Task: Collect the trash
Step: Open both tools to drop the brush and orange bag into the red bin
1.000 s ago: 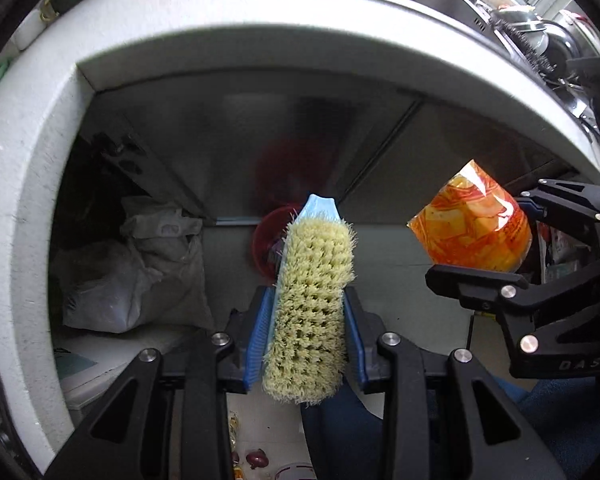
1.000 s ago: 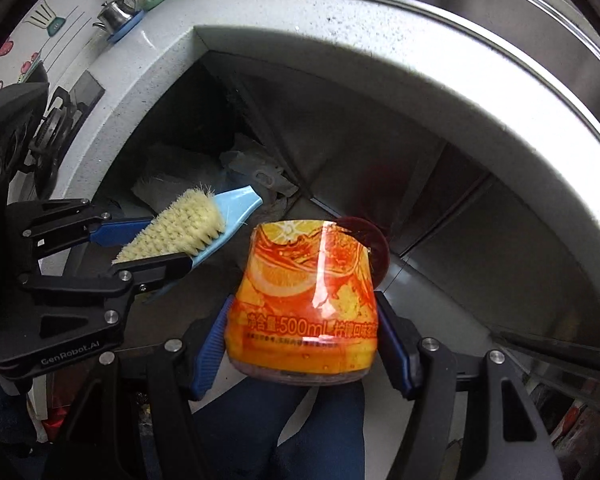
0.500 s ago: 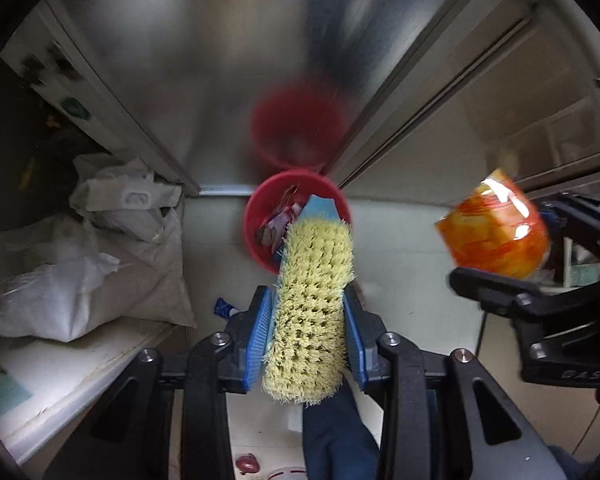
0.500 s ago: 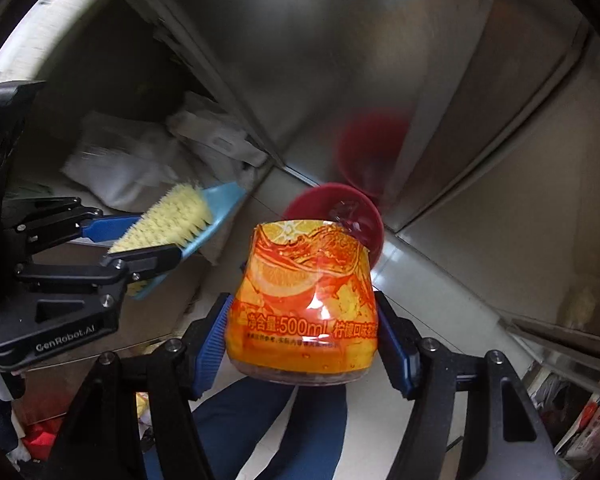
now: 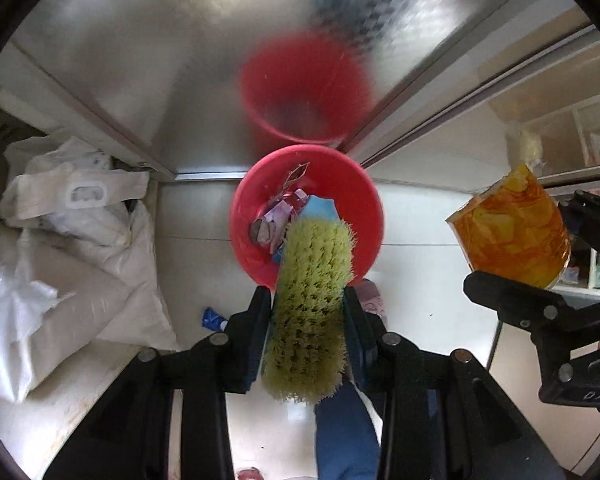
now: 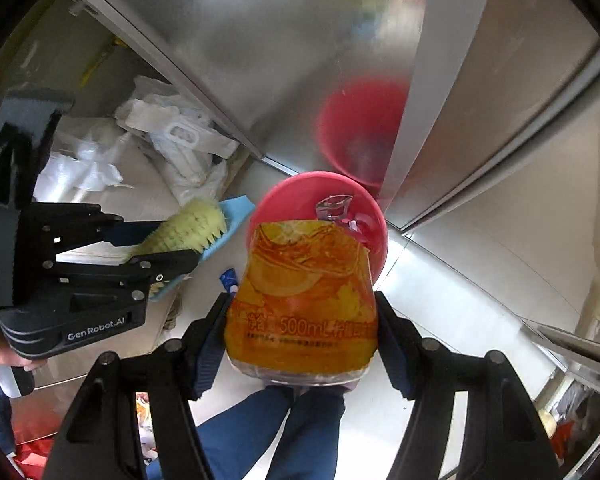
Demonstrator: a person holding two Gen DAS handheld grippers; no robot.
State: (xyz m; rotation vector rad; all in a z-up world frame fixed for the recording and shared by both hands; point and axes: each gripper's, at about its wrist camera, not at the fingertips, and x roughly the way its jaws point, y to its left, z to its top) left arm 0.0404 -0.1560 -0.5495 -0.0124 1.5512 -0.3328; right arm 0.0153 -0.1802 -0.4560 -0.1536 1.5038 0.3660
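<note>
My left gripper (image 5: 306, 300) is shut on a blue scrub brush (image 5: 312, 300) with yellow bristles, its tip over the red trash bin (image 5: 364, 220) on the floor. The bin holds wrappers (image 5: 278, 220). My right gripper (image 6: 300, 320) is shut on an orange drink bottle (image 6: 302, 300), held above and in front of the same red bin (image 6: 376, 220). The bottle (image 5: 512, 228) shows at the right of the left wrist view, and the brush (image 6: 188, 228) with the left gripper (image 6: 168, 244) at the left of the right wrist view.
Steel cabinet doors (image 5: 180, 60) stand right behind the bin and mirror it. White plastic bags (image 5: 68, 240) lie piled at the left. A small blue scrap (image 5: 212, 318) lies on the pale floor. The person's blue trouser legs (image 6: 284, 432) are below.
Both grippers have dropped from counter height toward the floor. The red bin has grown larger and nearer, and the brush tip now sits over it.
</note>
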